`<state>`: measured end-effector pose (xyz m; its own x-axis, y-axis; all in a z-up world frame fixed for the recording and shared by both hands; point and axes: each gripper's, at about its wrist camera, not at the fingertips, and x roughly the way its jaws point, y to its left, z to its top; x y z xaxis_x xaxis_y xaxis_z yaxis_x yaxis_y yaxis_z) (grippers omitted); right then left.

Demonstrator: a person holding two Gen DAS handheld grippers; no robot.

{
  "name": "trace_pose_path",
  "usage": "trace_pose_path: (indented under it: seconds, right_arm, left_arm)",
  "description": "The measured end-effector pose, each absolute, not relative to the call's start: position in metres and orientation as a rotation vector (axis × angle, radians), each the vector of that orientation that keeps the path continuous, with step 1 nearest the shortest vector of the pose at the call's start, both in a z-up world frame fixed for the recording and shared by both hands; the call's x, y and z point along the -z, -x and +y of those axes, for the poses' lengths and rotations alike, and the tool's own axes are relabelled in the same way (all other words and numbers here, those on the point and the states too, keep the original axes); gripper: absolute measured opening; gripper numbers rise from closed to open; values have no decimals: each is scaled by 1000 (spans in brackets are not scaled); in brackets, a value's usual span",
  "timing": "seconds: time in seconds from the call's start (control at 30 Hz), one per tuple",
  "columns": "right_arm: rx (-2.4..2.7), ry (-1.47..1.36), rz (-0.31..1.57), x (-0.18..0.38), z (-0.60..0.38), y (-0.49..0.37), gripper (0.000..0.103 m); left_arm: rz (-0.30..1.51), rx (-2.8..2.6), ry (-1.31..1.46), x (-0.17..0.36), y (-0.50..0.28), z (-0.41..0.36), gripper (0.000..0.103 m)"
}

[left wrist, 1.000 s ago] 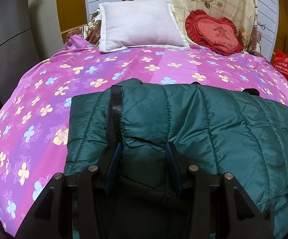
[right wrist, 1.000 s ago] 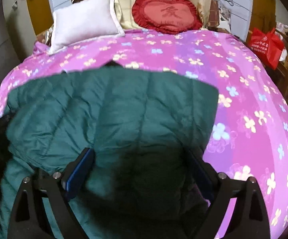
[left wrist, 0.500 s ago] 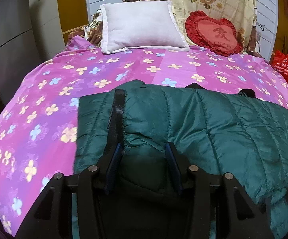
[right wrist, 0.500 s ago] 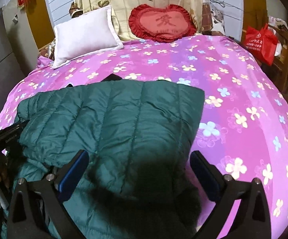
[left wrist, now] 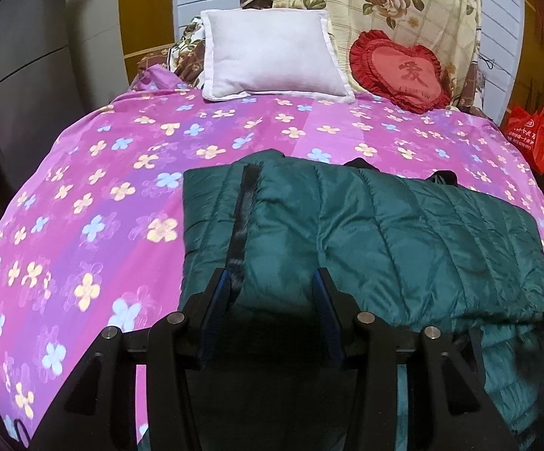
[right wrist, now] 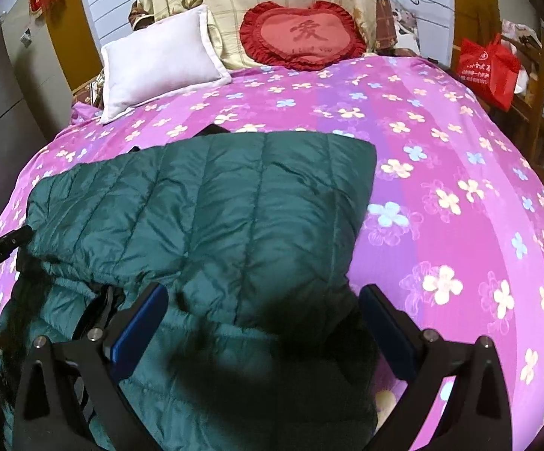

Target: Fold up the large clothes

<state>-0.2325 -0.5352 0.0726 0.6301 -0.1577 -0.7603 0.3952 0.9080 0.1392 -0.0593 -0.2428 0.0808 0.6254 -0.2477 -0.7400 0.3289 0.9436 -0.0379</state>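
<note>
A: The green quilted jacket point(left wrist: 366, 233) is being shown lying on the near part of a bed, on a pink flowered bedspread point(left wrist: 114, 173). Its upper layer is being seen folded over toward the near edge, with a lower layer bunched beneath it.

B: What is being noticed as changed?

A: Compared with a second ago, more bedspread is being revealed around the jacket in both wrist views, and the jacket is being seen smaller. Both grippers are being judged as lifted back from the cloth. One fold is being read as laid, with another probably to come.

B: How are the jaws being held?

A: The left gripper point(left wrist: 272, 293) is being held partly open over the jacket's near edge, beside a black strip point(left wrist: 244, 218); no cloth is being visibly pinched. The right gripper point(right wrist: 262, 323) is being held wide open above the jacket, gripping nothing.

B: And textures?

A: The jacket is being shown as puffy, slightly shiny, stitched in long channels, roughly rectangular. A white pillow point(left wrist: 272, 56) and a red heart-shaped frilled cushion point(left wrist: 403, 71) are being seen at the head.
</note>
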Motion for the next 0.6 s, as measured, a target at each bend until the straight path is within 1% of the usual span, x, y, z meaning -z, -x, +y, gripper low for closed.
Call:
trace_pose_path:
  seconds: [0.6]
  right_arm:
    - [334,-305,865,-66,-523,267,102]
  left_arm:
    - [856,340,-125,-77,109,-215,29]
